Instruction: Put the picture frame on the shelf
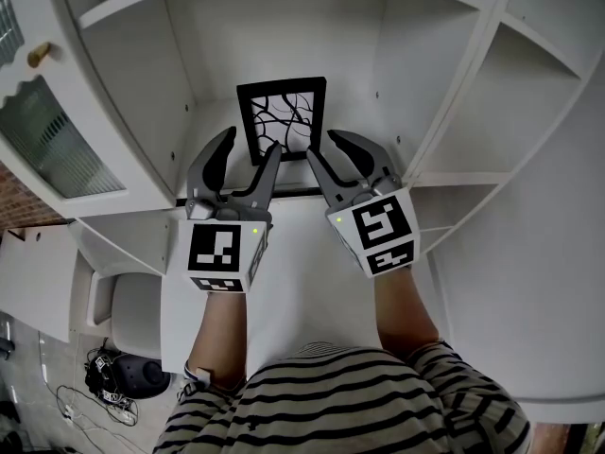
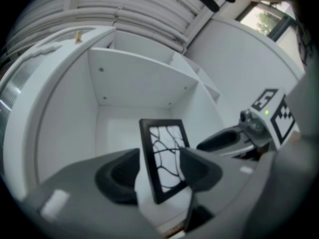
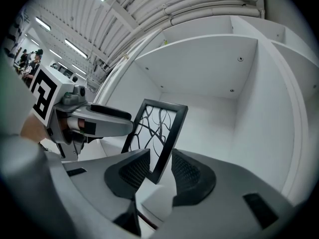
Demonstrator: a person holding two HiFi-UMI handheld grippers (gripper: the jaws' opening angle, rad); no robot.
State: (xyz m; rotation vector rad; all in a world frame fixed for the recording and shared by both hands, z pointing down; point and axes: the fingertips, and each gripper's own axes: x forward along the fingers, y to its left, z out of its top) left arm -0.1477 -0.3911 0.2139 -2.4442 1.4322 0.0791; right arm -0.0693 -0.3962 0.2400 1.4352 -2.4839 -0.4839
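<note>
Head view shows the picture frame [image 1: 282, 119] standing in a white shelf [image 1: 397, 64] compartment near its front edge, with bare board behind it and open room to both side walls. The left gripper [image 1: 251, 142] and right gripper [image 1: 321, 142] flank its lower corners, jaws spread around the frame's edges without pinching.

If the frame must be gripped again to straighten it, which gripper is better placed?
Probably the right gripper: its open jaws closely flank the picture frame's lower corner. The left gripper's open jaws stand wider, one pad well clear of the frame.
</note>
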